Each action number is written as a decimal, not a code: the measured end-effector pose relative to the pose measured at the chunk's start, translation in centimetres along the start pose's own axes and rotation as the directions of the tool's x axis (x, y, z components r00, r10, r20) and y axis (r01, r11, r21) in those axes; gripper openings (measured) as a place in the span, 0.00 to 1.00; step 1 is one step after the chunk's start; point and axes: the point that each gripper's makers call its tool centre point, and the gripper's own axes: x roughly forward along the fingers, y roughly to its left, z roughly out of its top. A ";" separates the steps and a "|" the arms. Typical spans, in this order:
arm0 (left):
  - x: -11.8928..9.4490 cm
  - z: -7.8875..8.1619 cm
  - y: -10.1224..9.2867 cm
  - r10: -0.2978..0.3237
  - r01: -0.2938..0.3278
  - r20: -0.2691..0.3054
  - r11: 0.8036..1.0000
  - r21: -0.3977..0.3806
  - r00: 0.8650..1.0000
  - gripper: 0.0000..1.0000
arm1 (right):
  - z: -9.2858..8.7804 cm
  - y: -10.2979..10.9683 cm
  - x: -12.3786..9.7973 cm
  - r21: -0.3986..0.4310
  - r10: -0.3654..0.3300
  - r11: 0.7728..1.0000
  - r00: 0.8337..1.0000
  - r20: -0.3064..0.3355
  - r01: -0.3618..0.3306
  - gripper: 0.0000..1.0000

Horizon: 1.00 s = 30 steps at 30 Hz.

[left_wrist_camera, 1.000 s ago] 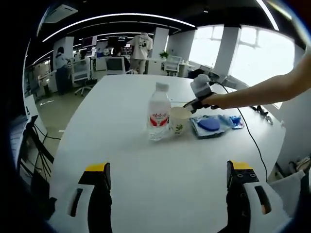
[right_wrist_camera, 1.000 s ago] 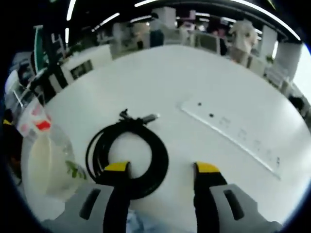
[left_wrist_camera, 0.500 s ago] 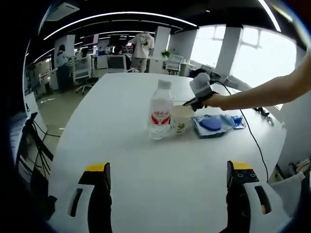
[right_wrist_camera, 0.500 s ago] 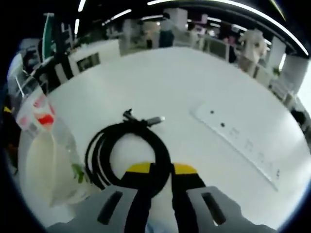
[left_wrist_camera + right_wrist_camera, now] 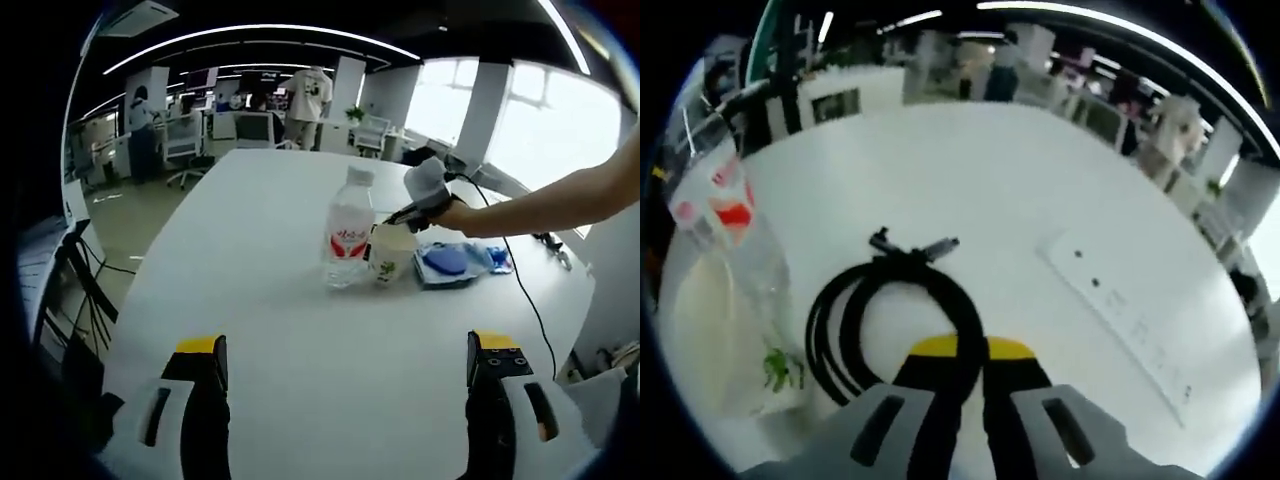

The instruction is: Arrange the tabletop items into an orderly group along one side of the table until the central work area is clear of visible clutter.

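**Black cable pinched at the far cluster**

White tabletop (image 5: pixel 270 330) spread ahead of the left gripper (image 5: pixel 345 375) in the left gripper view, its 2 yellow-tipped jaws standing wide apart with nothing between them. Well ahead stood a clear water bottle (image 5: pixel 346 230) with a red label, a paper cup (image 5: pixel 392 254) just beside it, and a blue packet (image 5: pixel 452 262) near the cup. The right gripper (image 5: pixel 418 205) reached in from the right on a bare forearm (image 5: pixel 545 205), low over the cup and packet.

In the right gripper view, the right gripper (image 5: pixel 960 350) had its 2 jaws drawn close together on the near arc of a coiled black cable (image 5: pixel 890 320). The coil lay flat on the tabletop, spreading forward and to the left of the jaws, its 2 connector ends (image 5: pixel 912 248) pointing away. The bottle (image 5: pixel 715 230) and cup (image 5: pixel 730 340) stood at the left edge, close by the coil. A flat white strip (image 5: pixel 1130 330) lay well apart to the right.

The cable sat right at the right jaws and far from the left ones, so moving it looked like the right hand's job.
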 end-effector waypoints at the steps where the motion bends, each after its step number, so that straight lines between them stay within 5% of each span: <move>1: 0.0 -0.1 0.1 0.000 0.000 -0.002 1.000 -0.003 1.000 1.00 | 0.0 0.1 -0.4 0.010 -0.003 1.000 1.000 0.001 0.003 0.02; 16: 0.6 -0.3 -0.8 -0.021 0.021 -0.017 1.000 0.003 1.000 1.00 | 1.4 -3.6 -4.4 0.149 -0.078 0.987 0.994 0.080 0.065 0.00; 22: 0.6 0.1 -1.3 -0.032 0.032 -0.011 0.999 0.011 0.999 1.00 | 1.3 -4.2 -5.4 0.125 -0.091 0.989 0.992 0.083 0.080 0.00; 30: 0.3 0.2 -1.4 -0.030 0.030 -0.010 0.999 0.017 1.000 1.00 | 2.9 -5.6 -7.7 0.126 -0.139 0.985 0.976 0.166 0.119 0.00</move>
